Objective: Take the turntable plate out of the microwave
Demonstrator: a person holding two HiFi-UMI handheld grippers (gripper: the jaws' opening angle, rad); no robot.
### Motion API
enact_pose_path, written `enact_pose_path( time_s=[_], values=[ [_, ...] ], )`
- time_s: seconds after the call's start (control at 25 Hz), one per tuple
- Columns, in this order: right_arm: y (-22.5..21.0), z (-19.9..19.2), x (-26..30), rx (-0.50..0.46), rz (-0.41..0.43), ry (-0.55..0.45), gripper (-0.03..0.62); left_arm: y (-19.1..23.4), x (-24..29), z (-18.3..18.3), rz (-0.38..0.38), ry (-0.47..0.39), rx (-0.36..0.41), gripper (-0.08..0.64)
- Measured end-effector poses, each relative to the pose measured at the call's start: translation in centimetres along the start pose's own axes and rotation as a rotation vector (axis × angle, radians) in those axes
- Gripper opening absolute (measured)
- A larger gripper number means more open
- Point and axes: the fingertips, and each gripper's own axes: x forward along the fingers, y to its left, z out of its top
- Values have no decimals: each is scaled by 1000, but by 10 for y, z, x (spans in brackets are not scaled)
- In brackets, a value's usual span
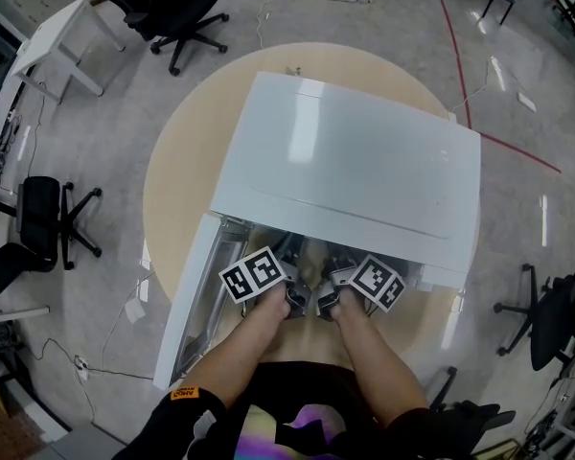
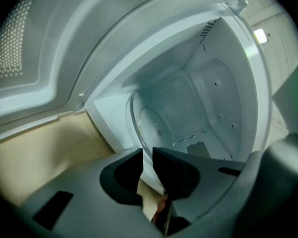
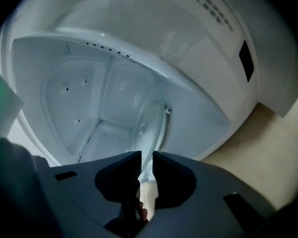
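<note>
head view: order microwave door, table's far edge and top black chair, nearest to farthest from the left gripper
1. microwave door: open, just to its left
2. table's far edge: behind the microwave
3. black chair: floor beyond, top left

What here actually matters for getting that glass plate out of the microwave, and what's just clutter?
Job: microwave, turntable plate, left gripper, right gripper.
Lying about: office chairs, white desk, floor cables.

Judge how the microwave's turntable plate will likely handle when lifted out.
The turntable plate looks like clear glass: probably stiff and fragile. Its smooth rim may be slippery. Being round, it could roll on edge if set down badly.
</note>
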Motion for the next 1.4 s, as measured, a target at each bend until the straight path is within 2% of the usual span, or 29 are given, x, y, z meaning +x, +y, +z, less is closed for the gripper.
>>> enact_pose_path(
  time_s=[0.52,0.76,1.08,1.16,1.4],
  values=[
    [9,7,-6,8,19,-24,79,-8,4,1,-94,-12,-72,158],
    [11,7,-6,12,26,-24,80,-15,17,6,-146,-12,-108,158],
    [13,8,-7,9,37,-24,80,-16,29,11,-161,-34,-148,155],
    [12,8,-7,9,39,-23,78,-15,28,10,-168,-40,-166,124],
    [8,9,-6,18,38,-26,78,-21,25,11,-187,-49,-169,97]
  ],
)
